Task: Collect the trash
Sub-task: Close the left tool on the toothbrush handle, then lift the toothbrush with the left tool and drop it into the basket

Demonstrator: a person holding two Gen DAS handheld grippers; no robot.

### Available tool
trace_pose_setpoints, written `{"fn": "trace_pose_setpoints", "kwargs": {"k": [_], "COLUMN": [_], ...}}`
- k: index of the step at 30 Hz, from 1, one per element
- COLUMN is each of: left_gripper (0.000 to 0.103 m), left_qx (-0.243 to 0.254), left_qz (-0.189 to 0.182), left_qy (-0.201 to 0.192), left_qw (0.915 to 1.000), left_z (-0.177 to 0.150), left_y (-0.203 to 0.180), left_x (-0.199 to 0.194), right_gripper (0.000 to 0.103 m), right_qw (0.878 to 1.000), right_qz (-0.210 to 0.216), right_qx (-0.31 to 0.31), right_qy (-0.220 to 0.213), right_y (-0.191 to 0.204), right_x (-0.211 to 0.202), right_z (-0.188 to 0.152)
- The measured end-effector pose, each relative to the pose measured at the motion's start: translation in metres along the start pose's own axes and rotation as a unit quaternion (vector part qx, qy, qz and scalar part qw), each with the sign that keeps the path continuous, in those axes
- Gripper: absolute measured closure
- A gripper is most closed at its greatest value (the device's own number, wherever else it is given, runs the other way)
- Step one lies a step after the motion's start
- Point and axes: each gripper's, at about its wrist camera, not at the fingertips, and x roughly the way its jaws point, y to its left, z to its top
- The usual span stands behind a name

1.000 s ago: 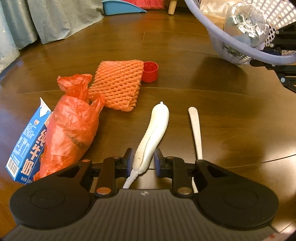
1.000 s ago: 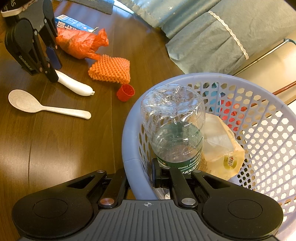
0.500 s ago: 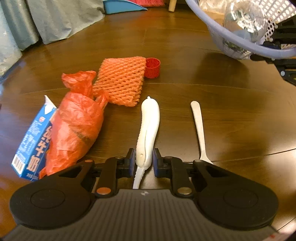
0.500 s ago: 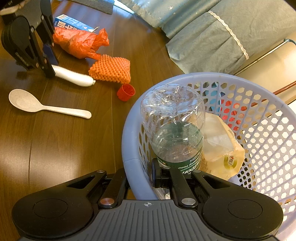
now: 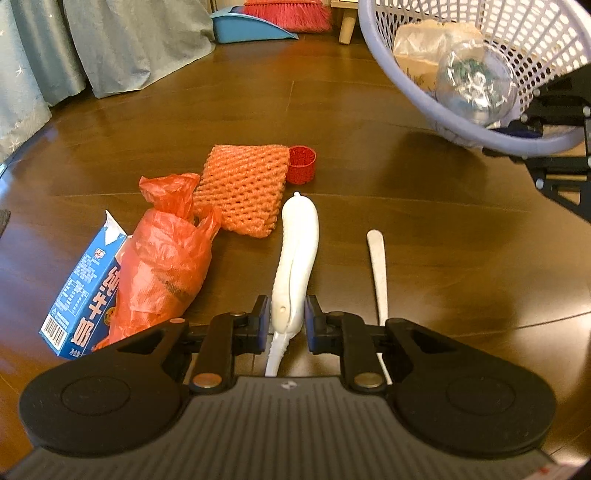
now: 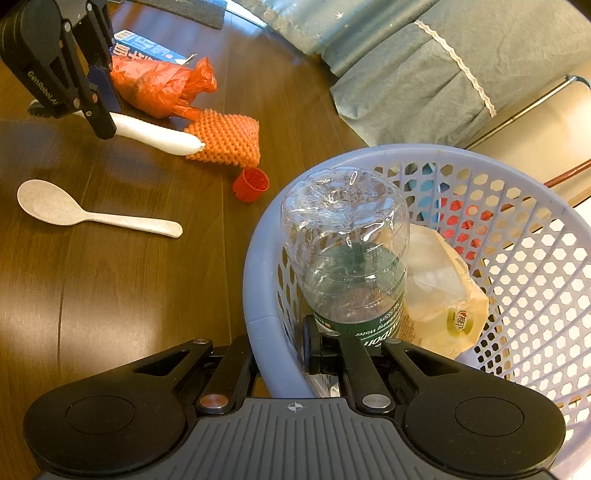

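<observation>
A red broom (image 5: 291, 13) and blue dustpan (image 5: 247, 29) stand beyond grey-green curtains (image 5: 122, 44).

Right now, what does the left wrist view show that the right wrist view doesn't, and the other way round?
Only the left wrist view shows the red broom and blue dustpan at the far edge, plus the left hand-held gripper closed on the white tool seen from behind.

Only the right wrist view shows the spoon's bowl and the right hand-held gripper clamping the basket rim.

Both show the orange bag, foam net, red cap, milk carton, and the bottle and wrapper in the basket.
</observation>
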Motion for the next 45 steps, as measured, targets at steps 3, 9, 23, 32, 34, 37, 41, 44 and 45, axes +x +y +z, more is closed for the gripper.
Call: {"fn": "trace_pose_setpoints", "kwargs": {"k": [3,9,23,32,34,37,41,44,45], "left_gripper": [0.087,0.087,0.087,0.087,0.087,0.087,0.087,0.087,0.087], "left_qx": [0.003,0.004,0.01,0.012,0.007,0.01,0.013,0.019,0.02], "left_qz": [-0.002,-0.008,-0.018,-0.022,-0.025,-0.032,-0.048,-0.071,-0.079], "left_qy": [-0.005,-0.014,-0.034,-0.039,-0.047,-0.068,-0.097,-0.116,-0.121], "left_qw": [1.0,0.9999,0.9992,0.999,0.9986,0.9972,0.9941,0.9905,0.9893], "left_z": [0.003,0.007,0.024,0.028,0.033,0.045,0.073,0.1,0.107], "left_y": [-0.003,-0.007,-0.015,-0.018,-0.018,-0.021,-0.028,-0.037,-0.041], "left_x": [-0.004,-0.01,-0.02,-0.025,-0.031,-0.045,-0.064,-0.075,-0.078], "right_gripper": [0.1,0.1,0.1,0.1,0.1,0.1,0.1,0.1,0.1], "right_qw": [1.0,1.0,1.0,1.0,1.0,1.0,1.0,1.0,1.0], "right_qz": [0.0,0.0,0.0,0.0,0.0,0.0,0.001,0.001,0.001], "right_qx": [0.0,-0.002,0.0,0.0,0.0,0.0,0.0,-0.001,0.0], "right_qy": [0.0,0.0,-0.001,0.0,0.0,0.0,0.0,-0.001,-0.001], "right_y": [0.0,0.0,0.0,0.0,0.0,0.0,0.0,0.0,0.0], "right_x": [0.0,0.0,-0.001,-0.001,-0.001,-0.001,-0.001,-0.001,-0.002], "right_z": [0.0,0.0,0.0,0.0,0.0,0.0,0.0,0.001,0.001]}}
